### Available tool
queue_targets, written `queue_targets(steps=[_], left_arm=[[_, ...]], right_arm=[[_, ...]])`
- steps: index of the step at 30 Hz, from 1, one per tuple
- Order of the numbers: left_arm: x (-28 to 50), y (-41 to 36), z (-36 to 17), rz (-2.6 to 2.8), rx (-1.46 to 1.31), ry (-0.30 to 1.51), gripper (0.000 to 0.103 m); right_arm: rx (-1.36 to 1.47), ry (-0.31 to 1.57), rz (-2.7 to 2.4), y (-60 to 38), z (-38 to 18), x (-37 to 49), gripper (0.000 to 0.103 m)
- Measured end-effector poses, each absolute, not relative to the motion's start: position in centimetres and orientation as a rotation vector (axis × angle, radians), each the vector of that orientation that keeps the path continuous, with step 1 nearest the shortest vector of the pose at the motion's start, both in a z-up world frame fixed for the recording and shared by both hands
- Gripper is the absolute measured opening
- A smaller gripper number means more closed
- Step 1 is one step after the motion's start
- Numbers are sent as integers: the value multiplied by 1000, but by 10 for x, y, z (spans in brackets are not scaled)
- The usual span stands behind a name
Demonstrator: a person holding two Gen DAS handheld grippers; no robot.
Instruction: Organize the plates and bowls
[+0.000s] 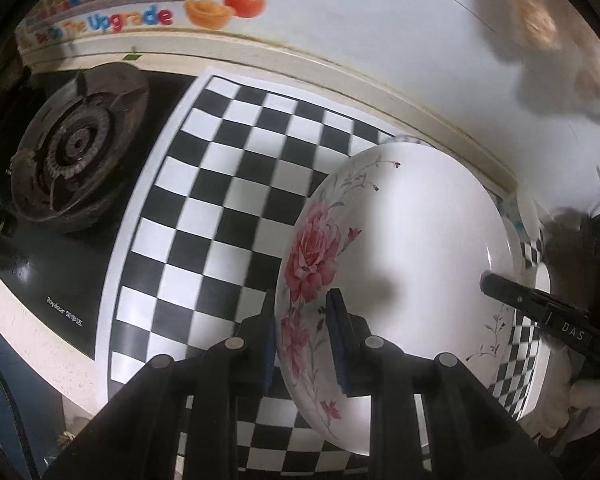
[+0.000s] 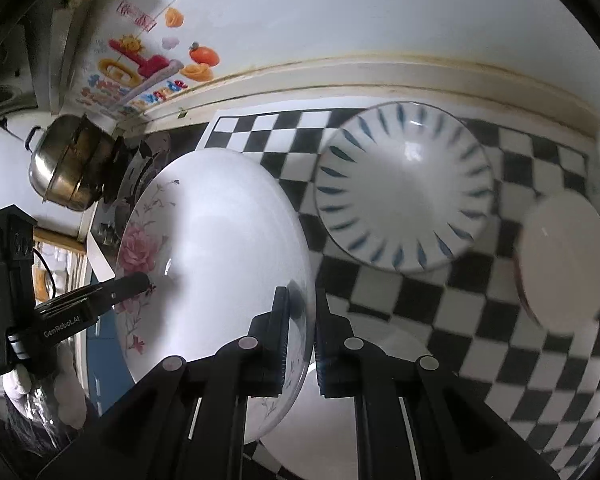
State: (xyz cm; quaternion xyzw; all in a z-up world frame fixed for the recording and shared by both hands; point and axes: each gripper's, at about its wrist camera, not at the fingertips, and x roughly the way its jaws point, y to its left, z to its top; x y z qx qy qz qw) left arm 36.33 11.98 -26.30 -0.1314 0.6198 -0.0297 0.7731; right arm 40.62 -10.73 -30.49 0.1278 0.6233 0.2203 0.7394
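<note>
Carrying step. The left gripper (image 1: 302, 344) and right gripper (image 2: 302, 336) each have their fingers clamped on opposite rims of the floral plate (image 1: 404, 264), held above the checkered worktop (image 1: 228, 184). Judged next: lower it level onto the blue-striped bowl (image 2: 404, 188) at one o'clock, or beside it.

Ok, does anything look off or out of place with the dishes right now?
Only the flowered plate: it is tilted steeply on edge above the checkered mat, pinched at opposite rims by the left hand-held gripper and the right hand-held gripper. The blue-striped bowl sits flat. No chips or spills show.
</note>
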Motion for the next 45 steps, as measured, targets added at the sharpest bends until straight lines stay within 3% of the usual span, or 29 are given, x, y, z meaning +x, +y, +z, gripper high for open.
queue_targets(steps=[10,22,45], left_arm=[[350,72,-288,-168,-183,1425,21],[337,31,-340,-236,-97,1553,21],[330,-6,-370,-242,38,1673,22]], right_arm=[[337,1363,388,-158,-315,358,12],[402,1476,285,-196,-375,312,12],[434,1522,271,-212,-395,311,11]])
